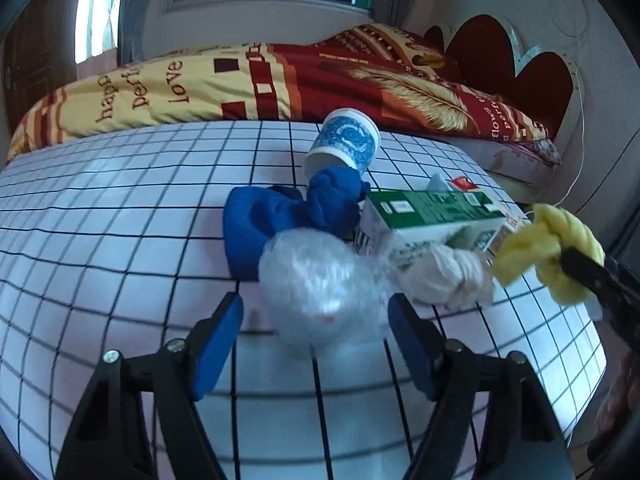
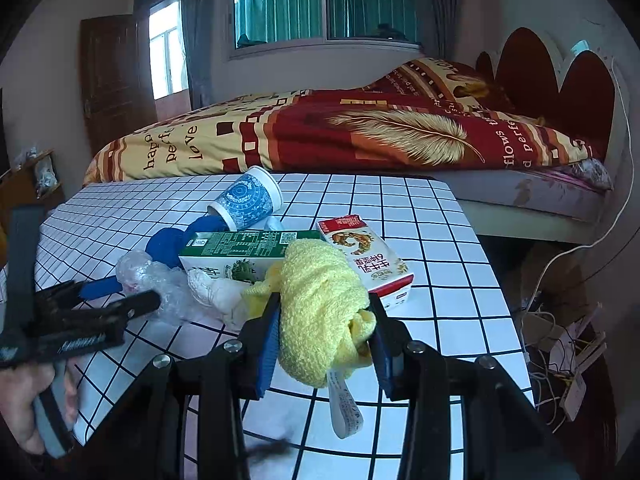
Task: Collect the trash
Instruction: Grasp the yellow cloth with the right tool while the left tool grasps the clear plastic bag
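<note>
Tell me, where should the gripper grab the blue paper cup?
Probably across the cup's round side wall, near its middle, coming from above. It lies tipped over on the table, so the side faces up; its mouth is partly blocked by the blue cloth.

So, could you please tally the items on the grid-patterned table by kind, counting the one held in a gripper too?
Knotted cloths: 3 (blue, white, yellow, held by the right gripper)
Cartons: 2 (green, red-and-white)
Paper cup: 1
Bubble-wrap ball: 1
Total: 7
</note>
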`<state>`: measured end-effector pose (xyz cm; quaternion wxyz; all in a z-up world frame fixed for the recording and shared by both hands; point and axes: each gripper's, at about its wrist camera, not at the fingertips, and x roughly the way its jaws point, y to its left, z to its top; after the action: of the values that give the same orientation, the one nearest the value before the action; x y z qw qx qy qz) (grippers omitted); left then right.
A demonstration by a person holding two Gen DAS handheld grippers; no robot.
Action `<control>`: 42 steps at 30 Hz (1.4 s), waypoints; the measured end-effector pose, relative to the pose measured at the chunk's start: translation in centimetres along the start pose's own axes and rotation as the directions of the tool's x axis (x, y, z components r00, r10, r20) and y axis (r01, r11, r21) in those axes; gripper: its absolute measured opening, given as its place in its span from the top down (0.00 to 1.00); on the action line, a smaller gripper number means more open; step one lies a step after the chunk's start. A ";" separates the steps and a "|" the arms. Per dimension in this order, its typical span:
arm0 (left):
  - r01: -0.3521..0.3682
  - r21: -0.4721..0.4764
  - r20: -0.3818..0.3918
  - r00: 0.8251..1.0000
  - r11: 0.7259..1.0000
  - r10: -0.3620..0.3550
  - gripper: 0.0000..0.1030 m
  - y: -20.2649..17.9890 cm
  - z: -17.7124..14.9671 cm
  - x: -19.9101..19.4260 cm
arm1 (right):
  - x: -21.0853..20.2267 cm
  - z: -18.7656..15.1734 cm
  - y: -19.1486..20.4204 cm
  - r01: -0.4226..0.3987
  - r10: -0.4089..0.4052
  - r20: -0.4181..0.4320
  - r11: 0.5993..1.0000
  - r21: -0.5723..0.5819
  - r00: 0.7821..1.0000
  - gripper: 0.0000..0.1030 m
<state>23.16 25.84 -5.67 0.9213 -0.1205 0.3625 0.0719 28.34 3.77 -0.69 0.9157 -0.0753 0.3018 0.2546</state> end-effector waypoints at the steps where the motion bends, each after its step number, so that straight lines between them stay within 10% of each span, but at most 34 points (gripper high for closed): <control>1: 0.011 -0.010 -0.016 1.000 1.000 -0.011 0.34 0.1 0.1 0.5 | 0.0 0.0 -0.1 -0.002 0.002 -0.001 1.000 -0.003 1.000 0.59; 7: 0.061 -0.017 -0.038 0.997 0.998 -0.062 0.57 0.2 0.1 0.7 | -0.4 -0.3 -0.6 -0.012 0.012 -0.003 1.000 -0.001 1.000 0.59; 42: 0.100 0.226 0.114 0.985 0.969 -0.128 0.58 -12.3 -7.3 -14.3 | -17.6 -7.5 -5.8 0.062 -0.069 0.095 0.995 0.079 0.993 0.59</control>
<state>10.73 11.36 1.12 0.9529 -0.0338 0.3012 -0.0141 15.42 -10.81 3.58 0.9394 -0.0379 0.2634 0.2161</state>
